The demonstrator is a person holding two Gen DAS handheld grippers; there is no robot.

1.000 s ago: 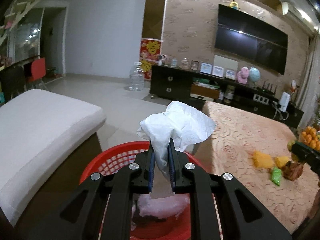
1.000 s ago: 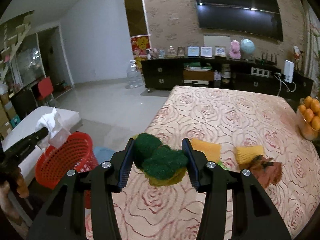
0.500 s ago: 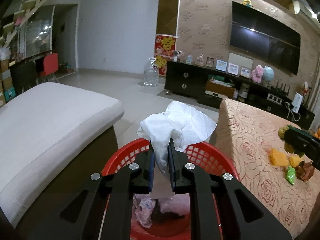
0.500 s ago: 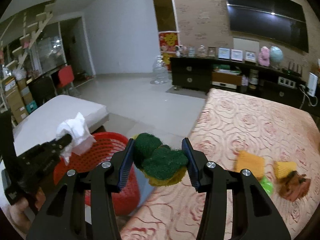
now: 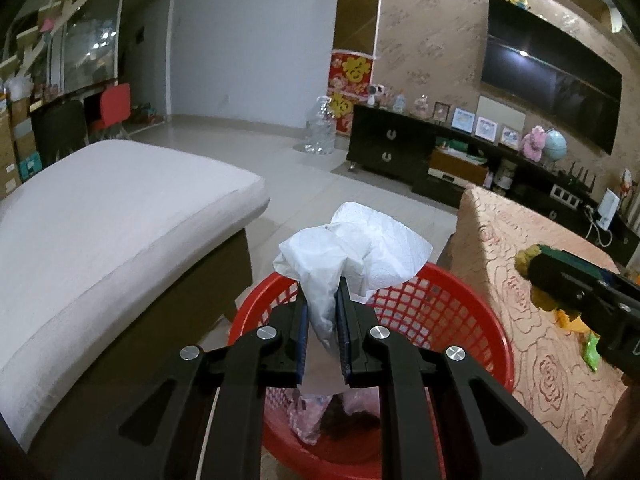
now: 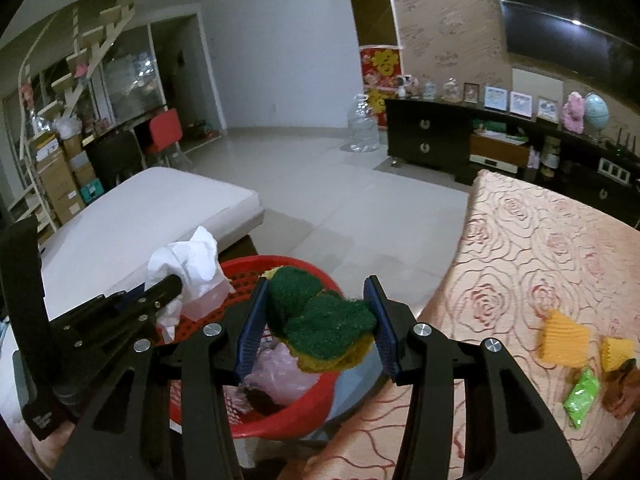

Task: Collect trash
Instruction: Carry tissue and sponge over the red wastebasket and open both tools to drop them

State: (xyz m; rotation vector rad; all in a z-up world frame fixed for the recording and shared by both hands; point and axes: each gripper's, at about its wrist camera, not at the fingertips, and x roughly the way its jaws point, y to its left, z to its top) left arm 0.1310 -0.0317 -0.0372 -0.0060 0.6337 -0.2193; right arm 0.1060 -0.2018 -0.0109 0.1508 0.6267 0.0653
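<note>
My left gripper (image 5: 322, 300) is shut on a crumpled white tissue (image 5: 352, 248), held just above the red mesh basket (image 5: 432, 300). Pink plastic and dark scraps lie in the basket's bottom. In the right wrist view my right gripper (image 6: 316, 312) is shut on a green and yellow scouring sponge (image 6: 320, 320), hanging over the near rim of the red basket (image 6: 300, 412). The left gripper (image 6: 176, 284) with the tissue (image 6: 188, 264) shows there at the left. The right gripper's black fingers (image 5: 568, 292) with the sponge enter the left wrist view from the right.
A table with a rose-patterned cloth (image 6: 540, 248) stands right of the basket, carrying yellow wrappers (image 6: 564, 334), a green packet (image 6: 582, 396) and a brown scrap. A white cushioned bench (image 5: 100, 216) flanks the basket on the left. Beyond lie tiled floor and a dark TV cabinet (image 5: 400, 148).
Both grippers have travelled toward the red basket. The right one, with the sponge, left the table and now hangs over the basket's rim. The left one came lower over the basket.
</note>
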